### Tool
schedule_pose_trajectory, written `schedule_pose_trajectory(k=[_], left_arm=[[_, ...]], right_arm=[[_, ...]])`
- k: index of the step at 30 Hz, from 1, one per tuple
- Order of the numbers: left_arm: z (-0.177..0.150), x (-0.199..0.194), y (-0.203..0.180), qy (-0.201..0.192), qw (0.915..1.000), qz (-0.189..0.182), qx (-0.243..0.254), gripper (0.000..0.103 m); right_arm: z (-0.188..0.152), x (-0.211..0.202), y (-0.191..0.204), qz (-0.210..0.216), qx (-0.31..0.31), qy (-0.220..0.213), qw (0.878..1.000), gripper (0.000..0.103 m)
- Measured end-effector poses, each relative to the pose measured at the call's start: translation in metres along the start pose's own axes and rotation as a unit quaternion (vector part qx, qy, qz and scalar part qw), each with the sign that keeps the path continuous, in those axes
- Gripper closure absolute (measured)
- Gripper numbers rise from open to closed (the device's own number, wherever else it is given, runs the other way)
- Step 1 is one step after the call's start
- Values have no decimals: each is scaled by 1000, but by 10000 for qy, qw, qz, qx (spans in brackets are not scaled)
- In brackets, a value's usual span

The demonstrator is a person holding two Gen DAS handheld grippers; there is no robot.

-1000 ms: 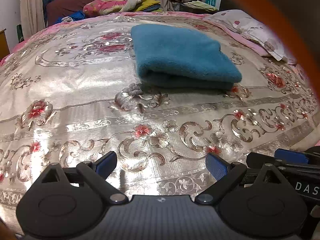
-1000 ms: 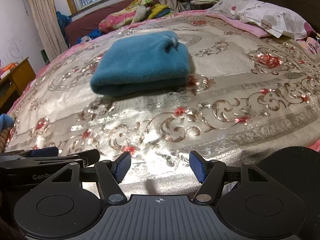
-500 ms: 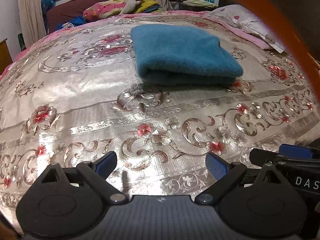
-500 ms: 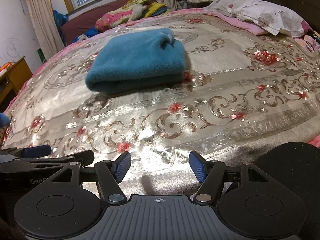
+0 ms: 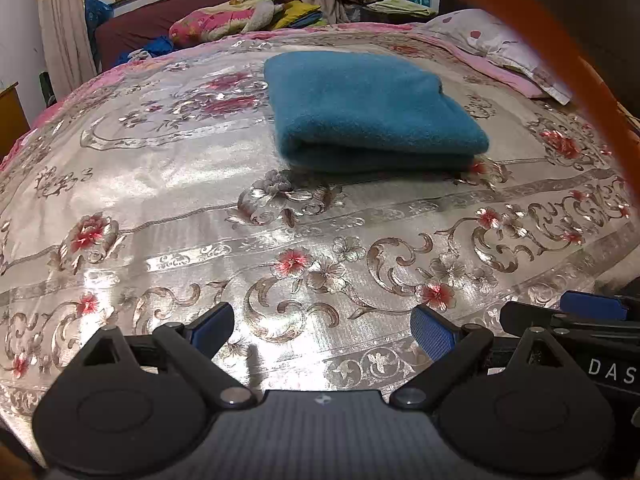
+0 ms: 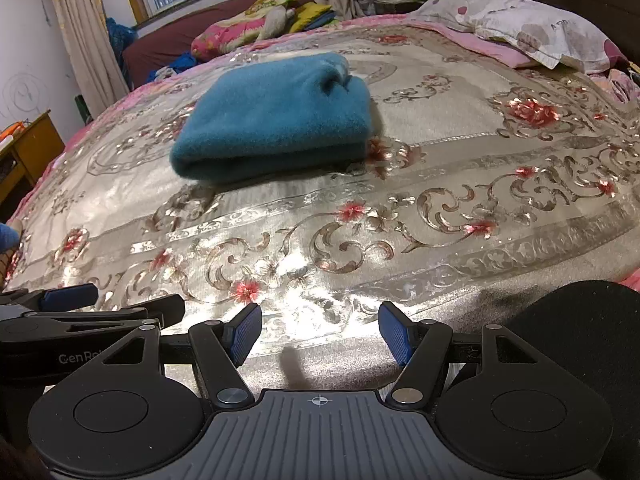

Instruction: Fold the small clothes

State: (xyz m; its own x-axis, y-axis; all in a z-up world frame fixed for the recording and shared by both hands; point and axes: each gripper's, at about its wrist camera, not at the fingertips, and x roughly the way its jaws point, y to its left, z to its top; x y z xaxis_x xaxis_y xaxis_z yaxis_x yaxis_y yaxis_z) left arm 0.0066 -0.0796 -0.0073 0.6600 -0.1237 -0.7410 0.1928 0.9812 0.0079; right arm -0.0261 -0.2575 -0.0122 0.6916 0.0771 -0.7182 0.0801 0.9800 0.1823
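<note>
Your blue fleece garment lies folded into a compact rectangle, rounded fold edge toward you, in the middle of the floral bedspread. In the right wrist view one far corner bunches slightly; otherwise the layers look stacked and even. Judged from this, the folding is done or nearly so; only a tidy of that corner might remain. No other small clothes show within reach. Your left gripper hangs near the bed's near edge, jaws spread, nothing between them. Your right gripper sits just beside it, likewise spread and empty, well apart from the garment. A pillow rests at the far right.
</note>
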Motion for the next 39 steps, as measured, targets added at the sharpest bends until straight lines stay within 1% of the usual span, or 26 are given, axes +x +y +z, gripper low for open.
schedule_pose_trajectory(k=[39], left_arm=[[-3,-2,2,1,10000,29,11,5]], right_arm=[[-5,4,0,29,42,52,10000,38]])
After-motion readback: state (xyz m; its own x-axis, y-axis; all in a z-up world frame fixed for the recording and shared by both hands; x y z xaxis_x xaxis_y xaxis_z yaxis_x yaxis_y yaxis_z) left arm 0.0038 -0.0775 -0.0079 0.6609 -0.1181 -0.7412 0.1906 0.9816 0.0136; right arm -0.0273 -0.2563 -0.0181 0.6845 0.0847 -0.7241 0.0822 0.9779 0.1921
